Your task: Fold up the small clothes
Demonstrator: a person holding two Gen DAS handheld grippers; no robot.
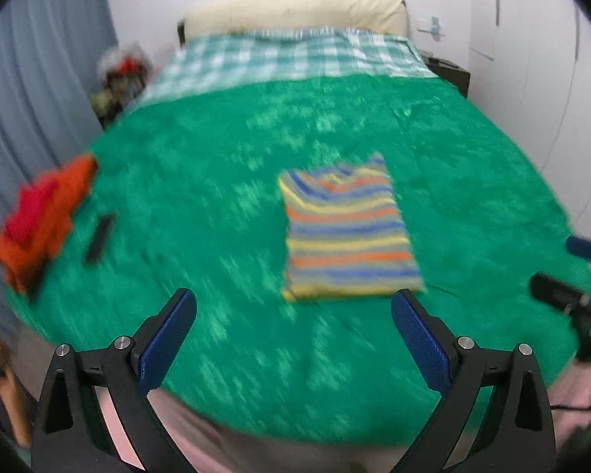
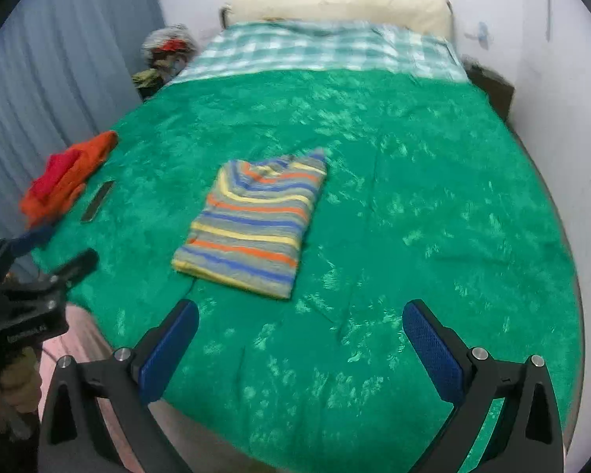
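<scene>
Your left gripper [image 1: 293, 307] and right gripper [image 2: 301, 319] are both hanging spread apart and empty over the bed's [image 2: 413, 197] near edge, while the striped shirt [image 2: 252, 220] is lying folded mid-bed. It is looking soft, light and floppy, so you are best pinching its near hem corners. Open blanket is surrounding it, with the orange clothes [image 2: 69, 177] and phone [image 2: 97, 201] sitting well apart to the left.
</scene>
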